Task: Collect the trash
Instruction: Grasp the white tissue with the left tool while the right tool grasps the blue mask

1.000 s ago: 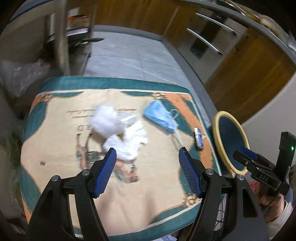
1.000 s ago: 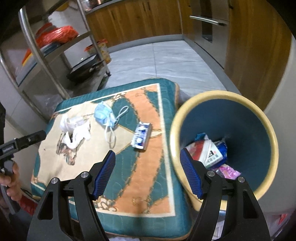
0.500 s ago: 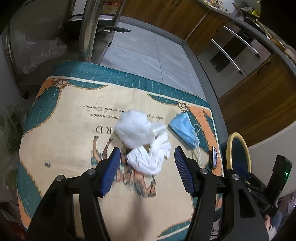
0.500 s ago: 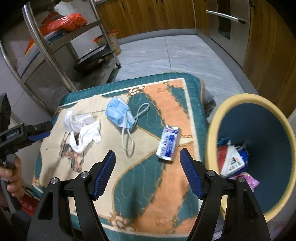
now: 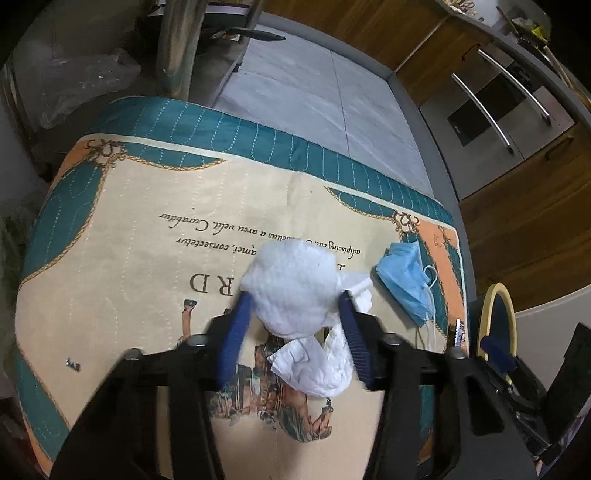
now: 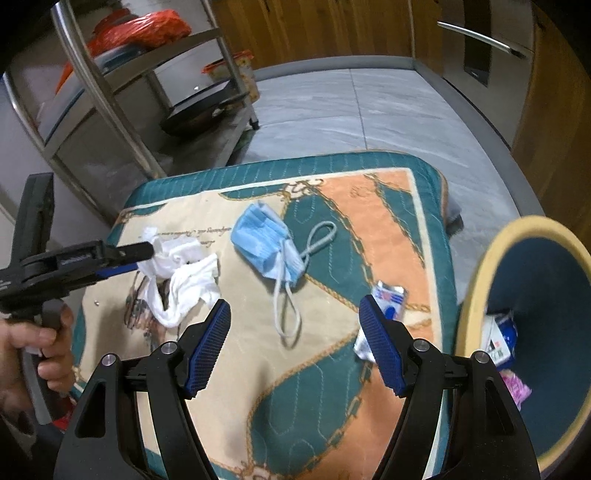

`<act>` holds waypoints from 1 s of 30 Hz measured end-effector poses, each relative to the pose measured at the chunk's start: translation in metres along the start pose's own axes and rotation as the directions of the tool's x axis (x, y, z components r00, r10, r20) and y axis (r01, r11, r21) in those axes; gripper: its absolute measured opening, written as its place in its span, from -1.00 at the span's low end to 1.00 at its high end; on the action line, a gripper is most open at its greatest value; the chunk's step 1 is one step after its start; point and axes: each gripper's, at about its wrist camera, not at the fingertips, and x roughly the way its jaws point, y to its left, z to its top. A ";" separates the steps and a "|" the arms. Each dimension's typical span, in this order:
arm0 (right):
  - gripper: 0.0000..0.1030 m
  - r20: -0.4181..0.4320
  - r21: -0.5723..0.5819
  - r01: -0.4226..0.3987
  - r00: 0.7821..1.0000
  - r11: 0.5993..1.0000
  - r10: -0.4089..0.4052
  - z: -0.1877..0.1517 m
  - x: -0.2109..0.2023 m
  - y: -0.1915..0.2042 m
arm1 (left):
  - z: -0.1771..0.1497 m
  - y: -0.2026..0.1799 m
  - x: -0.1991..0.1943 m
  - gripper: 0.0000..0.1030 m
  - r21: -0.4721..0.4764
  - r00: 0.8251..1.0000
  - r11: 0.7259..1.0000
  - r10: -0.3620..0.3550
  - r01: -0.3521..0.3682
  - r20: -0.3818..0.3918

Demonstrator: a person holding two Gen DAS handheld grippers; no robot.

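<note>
A crumpled white tissue wad lies on the patterned mat, with a second white tissue just in front of it. My left gripper is open, its blue fingers on either side of the wad. The wad and tissue also show in the right wrist view, with the left gripper at them. A blue face mask lies mid-mat and a small blue-white wrapper near the right edge. My right gripper is open and empty, above the mat in front of the mask.
A blue bin with a yellow rim stands right of the mat, with wrappers inside. A metal shelf rack stands at the back left. Wooden cabinets line the far wall. A tiny dark speck lies on the mat's left.
My left gripper has moved forward and down until its fingers straddle the tissue wad. My right gripper has shifted left, away from the bin and over the mat.
</note>
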 end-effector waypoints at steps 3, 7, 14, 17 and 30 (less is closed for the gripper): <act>0.42 -0.005 -0.040 0.004 1.000 0.999 -0.005 0.005 0.008 0.008 | -0.002 0.004 0.002 -0.85 -0.012 1.000 1.000 -0.006 0.006 -0.009; 0.42 -0.006 -0.103 0.004 1.000 0.995 -0.005 0.011 0.018 0.022 | 0.000 0.005 -0.012 -0.90 -0.007 0.999 1.000 -0.016 0.016 0.030; 0.16 0.000 -0.232 0.013 1.000 0.973 -0.014 0.022 0.036 0.046 | 0.003 -0.005 -0.044 -0.90 0.017 0.993 1.000 -0.012 0.010 0.117; 0.10 -0.010 -0.272 0.023 1.000 0.962 -0.026 0.028 0.048 0.052 | 0.003 -0.004 -0.053 -0.90 -0.002 0.990 1.000 -0.023 0.024 0.136; -0.75 -0.064 -0.220 -0.026 0.998 0.975 0.012 0.030 0.067 0.039 | 0.003 -0.008 -0.066 -0.90 -0.015 0.985 0.997 -0.070 0.073 0.155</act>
